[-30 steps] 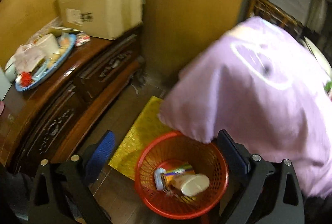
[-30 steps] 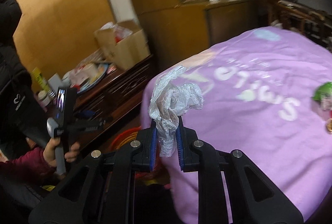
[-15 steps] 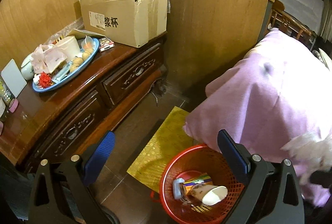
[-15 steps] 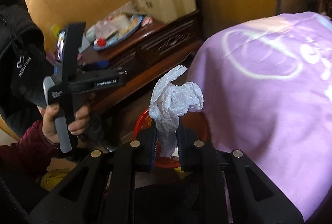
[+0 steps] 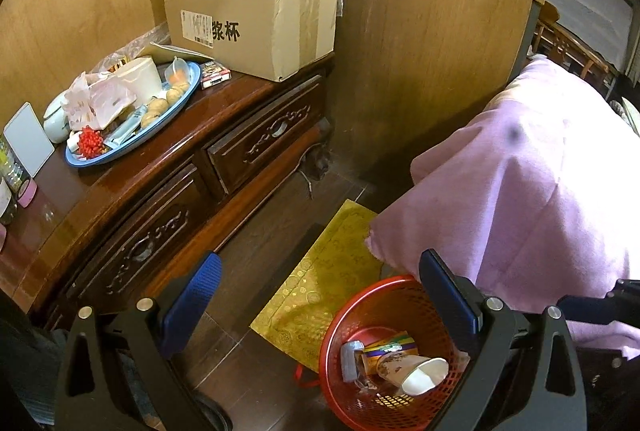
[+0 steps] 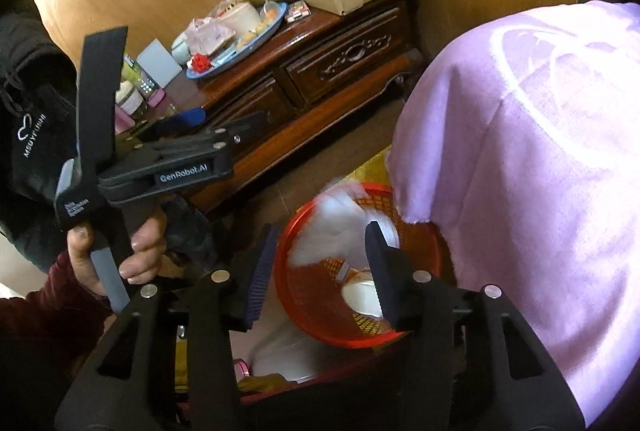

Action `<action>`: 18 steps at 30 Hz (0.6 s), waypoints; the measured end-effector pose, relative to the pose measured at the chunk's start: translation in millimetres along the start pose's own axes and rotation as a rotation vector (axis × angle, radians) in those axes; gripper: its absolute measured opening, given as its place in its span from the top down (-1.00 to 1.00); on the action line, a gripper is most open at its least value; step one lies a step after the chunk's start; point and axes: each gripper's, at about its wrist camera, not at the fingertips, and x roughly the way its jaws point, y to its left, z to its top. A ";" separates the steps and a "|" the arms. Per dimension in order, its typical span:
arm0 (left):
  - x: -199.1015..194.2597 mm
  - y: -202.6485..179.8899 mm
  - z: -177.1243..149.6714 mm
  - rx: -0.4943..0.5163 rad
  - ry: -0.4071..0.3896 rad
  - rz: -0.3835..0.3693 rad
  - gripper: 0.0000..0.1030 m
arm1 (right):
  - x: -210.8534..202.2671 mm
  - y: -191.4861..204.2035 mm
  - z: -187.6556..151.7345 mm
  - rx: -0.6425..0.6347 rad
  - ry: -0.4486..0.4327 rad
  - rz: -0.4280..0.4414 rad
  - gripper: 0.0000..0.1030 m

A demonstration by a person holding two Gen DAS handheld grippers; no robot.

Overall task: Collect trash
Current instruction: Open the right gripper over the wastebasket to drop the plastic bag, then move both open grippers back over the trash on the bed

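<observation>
The right gripper (image 6: 320, 263), jaws just parted and pressing on nothing, hangs above the red basket (image 6: 294, 231) on the floor as a blurred white plastic wad (image 6: 336, 227) drops over it. The left gripper (image 5: 320, 295) stands spread wide, empty.

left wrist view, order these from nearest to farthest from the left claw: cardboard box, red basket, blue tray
From the left claw:
1. red basket, on the floor just below it, to the right.
2. blue tray, on the wooden dresser, to the left.
3. cardboard box, at the dresser's far end, by the wall.
</observation>
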 end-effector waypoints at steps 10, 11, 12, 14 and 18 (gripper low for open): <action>-18.0 -15.1 4.1 0.023 -0.035 -0.031 -0.89 | -32.6 -4.4 -9.4 0.011 -0.069 -0.101 0.09; -20.2 -17.2 4.6 0.026 -0.039 -0.035 -0.89 | -36.6 -4.8 -10.4 0.012 -0.077 -0.116 0.09; -24.6 -21.2 5.4 0.034 -0.047 -0.041 -0.89 | -43.3 -6.3 -12.7 0.014 -0.089 -0.132 0.09; -30.7 -27.7 7.1 0.046 -0.059 -0.048 -0.89 | -55.7 -9.0 -15.4 0.025 -0.115 -0.162 0.08; -48.7 -46.4 9.5 0.082 -0.094 -0.068 -0.89 | -84.0 -15.5 -22.7 0.050 -0.176 -0.222 0.08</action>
